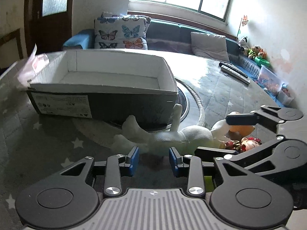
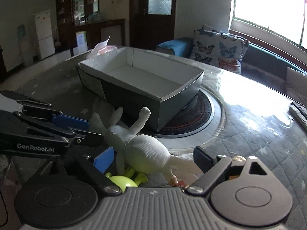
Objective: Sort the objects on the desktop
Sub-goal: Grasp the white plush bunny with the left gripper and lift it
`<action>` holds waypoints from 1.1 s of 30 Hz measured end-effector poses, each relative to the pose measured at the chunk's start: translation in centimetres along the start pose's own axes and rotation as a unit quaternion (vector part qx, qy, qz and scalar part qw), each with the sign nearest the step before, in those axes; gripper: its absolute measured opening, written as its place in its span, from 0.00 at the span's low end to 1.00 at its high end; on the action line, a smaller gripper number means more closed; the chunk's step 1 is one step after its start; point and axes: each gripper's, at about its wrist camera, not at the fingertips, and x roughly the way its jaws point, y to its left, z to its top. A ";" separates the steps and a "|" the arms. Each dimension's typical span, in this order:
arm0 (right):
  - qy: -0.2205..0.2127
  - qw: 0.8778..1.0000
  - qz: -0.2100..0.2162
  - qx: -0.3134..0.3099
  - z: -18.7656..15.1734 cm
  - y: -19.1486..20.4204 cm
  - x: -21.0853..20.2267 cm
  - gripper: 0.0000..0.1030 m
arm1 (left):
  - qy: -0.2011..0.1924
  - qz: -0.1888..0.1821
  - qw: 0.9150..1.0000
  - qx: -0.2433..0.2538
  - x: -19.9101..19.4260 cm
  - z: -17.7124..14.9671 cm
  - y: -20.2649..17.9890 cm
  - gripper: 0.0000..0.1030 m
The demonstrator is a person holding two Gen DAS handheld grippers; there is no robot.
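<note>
Left wrist view: white plush toy (image 1: 172, 136) lying on the bench (image 1: 211, 80) at 12 o'clock of the left hand-held gripper (image 1: 153, 158), legs up, just in front of the open cardboard box (image 1: 103, 80); blue pads (image 1: 134, 158) part-open, flanking the rear of the toy, no clear press on it. Right wrist view: right hand-held gripper (image 2: 151, 159) spread wide around the toy's body and neck, blue pad at 9 o'clock, dark one at 3 o'clock, contact not certain. Small doll (image 1: 247, 142) and orange toy (image 1: 241, 129) just beside the plush at 3 o'clock; green toy (image 2: 122, 180) tucked under it. Box empty, well within reach at 11 o'clock. Step in hand, judged: two-handed grasp of the plush, not yet secured. Next: close both sets of pads onto the soft body, lift clear of the small toys underneath, carry over the near wall of the box, release inside. Remote controls (image 1: 234, 71) far off at 2 o'clock, left for later
</note>
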 end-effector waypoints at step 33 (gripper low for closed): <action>-0.036 0.994 0.017 -0.102 -0.4 2.7 0.9 0.48 | 0.004 -0.165 0.960 -0.226 0.6 0.7 6.6 0.33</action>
